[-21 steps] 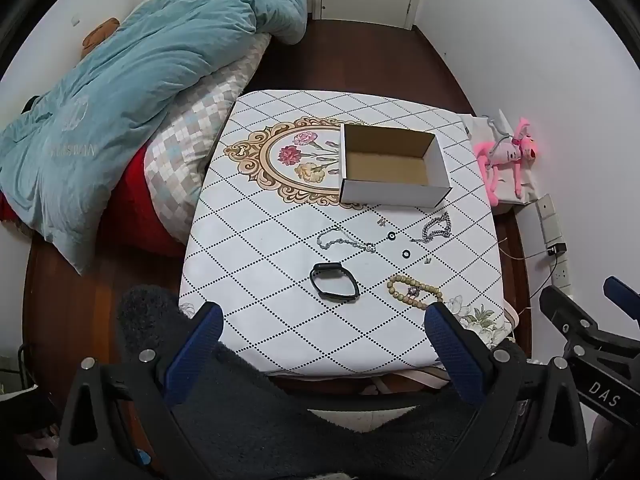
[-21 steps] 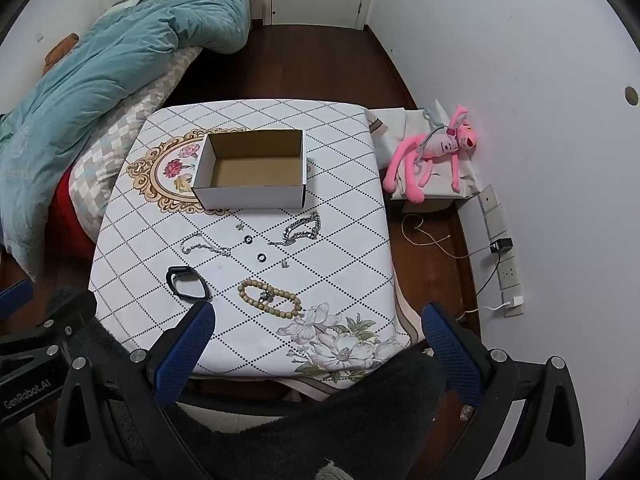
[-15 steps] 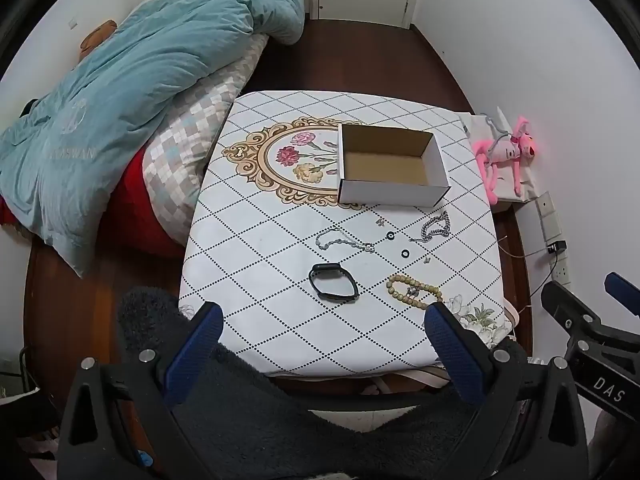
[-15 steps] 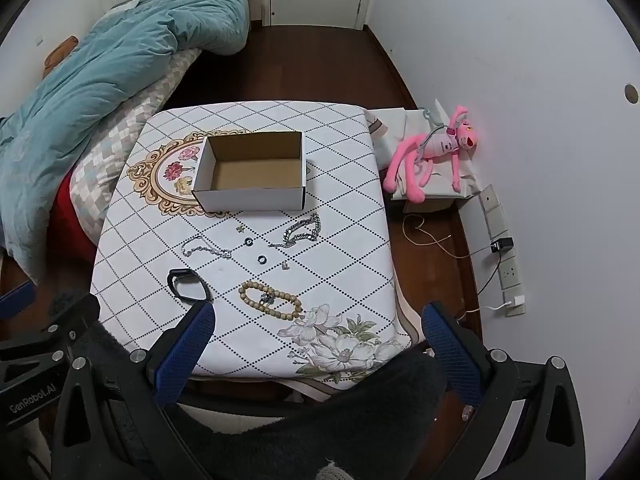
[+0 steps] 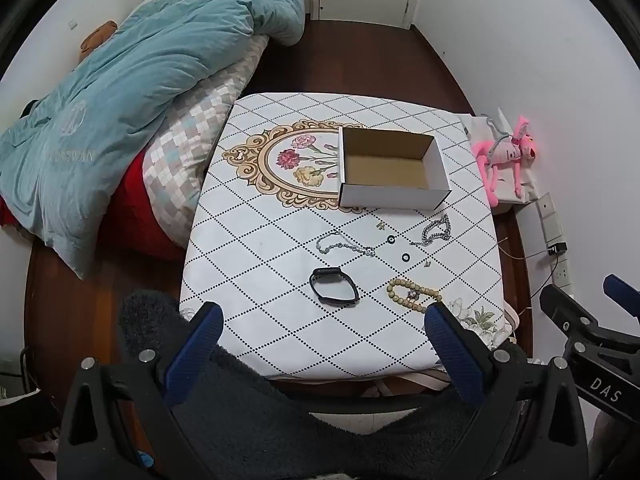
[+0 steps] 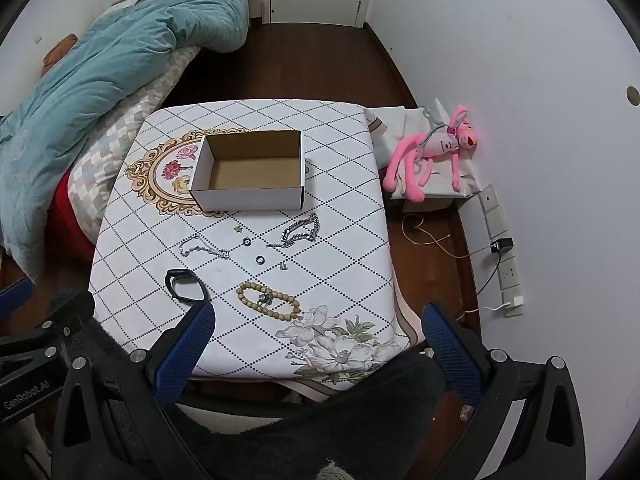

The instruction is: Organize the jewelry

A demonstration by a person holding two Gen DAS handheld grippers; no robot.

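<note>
The box (image 6: 248, 172) is matt cardboard, white outside and brown inside. The tablecloth (image 6: 344, 208) looks smooth and printed. The chain bracelet (image 6: 300, 230) is shiny metal, the bead bracelet (image 6: 268, 300) matt, the floor (image 6: 304, 68) glossy dark wood.

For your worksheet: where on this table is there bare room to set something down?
Free: the left strip of cloth beside the black band, and the far edge behind the box. Crowded: between box and beads.

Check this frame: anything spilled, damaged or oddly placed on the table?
Nothing stands out. The cardboard box sits upright and empty; the jewelry, including the bead bracelet and black band, lies loose on the tablecloth in front of it. Both grippers are open, holding nothing.
</note>
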